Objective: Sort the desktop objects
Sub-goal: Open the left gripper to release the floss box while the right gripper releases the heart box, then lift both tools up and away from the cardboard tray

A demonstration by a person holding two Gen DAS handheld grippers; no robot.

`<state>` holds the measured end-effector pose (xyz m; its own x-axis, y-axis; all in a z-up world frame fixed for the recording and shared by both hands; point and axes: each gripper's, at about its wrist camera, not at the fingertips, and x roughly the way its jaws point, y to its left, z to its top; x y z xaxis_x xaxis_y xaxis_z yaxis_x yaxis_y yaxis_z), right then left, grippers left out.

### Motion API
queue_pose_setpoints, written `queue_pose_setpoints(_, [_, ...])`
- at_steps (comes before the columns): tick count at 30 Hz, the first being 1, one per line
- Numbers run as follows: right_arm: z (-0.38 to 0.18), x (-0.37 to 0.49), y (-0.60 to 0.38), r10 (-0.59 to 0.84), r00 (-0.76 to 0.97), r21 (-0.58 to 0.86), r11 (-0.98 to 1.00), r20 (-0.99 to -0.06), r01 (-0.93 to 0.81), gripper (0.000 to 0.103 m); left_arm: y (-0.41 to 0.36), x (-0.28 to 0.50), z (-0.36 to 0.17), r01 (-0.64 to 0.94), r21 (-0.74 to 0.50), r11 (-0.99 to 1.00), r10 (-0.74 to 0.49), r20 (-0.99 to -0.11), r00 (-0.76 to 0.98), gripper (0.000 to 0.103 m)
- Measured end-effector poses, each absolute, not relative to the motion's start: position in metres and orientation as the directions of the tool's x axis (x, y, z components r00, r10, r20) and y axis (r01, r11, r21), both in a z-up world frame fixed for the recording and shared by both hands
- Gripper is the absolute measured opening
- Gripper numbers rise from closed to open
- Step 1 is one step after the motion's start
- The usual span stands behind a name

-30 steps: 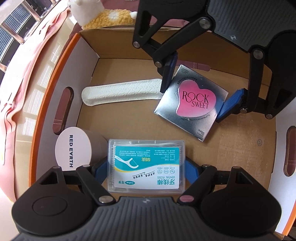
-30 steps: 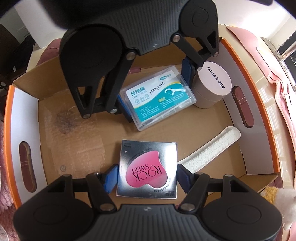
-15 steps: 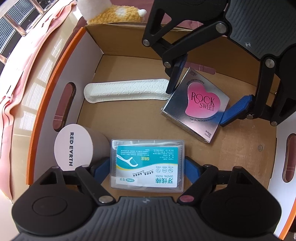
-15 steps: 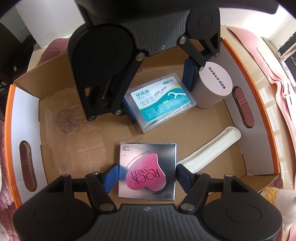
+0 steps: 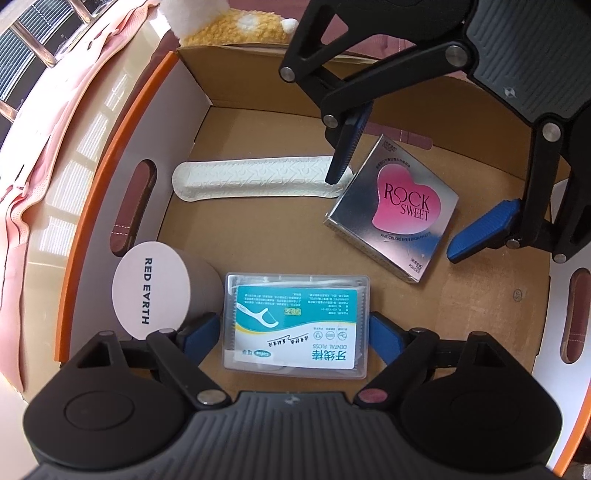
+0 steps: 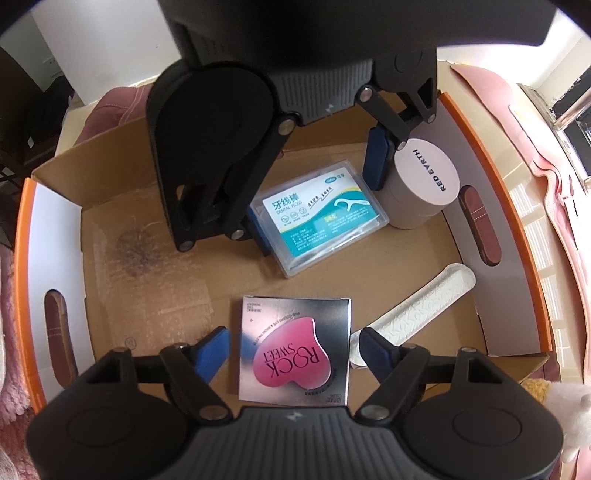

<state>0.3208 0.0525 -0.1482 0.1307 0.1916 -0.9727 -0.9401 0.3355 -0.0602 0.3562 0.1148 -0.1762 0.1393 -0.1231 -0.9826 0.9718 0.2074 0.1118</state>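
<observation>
Home: plush toy (image 5: 236,27), pink bedding (image 5: 55,122)

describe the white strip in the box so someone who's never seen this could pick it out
Look inside the open cardboard box with orange-edged white end walls. On its floor, near the end wall with the round tub, lies a long, flat white strip with rounded ends and an embossed pattern. Unlike the floss box and silver heart box, it is unprinted.
</observation>
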Motion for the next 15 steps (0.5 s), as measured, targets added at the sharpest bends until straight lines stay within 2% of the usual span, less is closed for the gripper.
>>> queue_pose_setpoints(8, [-0.131,0.302,0.069,0.217,0.153,-0.07,0.349,-0.964,-0.935,0.083,0.114,0.345,-0.157,0.965,0.133,0.227,-0.133,-0.977,0.166,0.098])
queue_pose_setpoints(15, [-0.11,0.286,0.07,0.235,0.183,-0.092,0.353,-0.955,-0.931,0.088,0.117,0.343,-0.135,0.953,0.172,0.25,-0.14,-0.967,0.211,0.1])
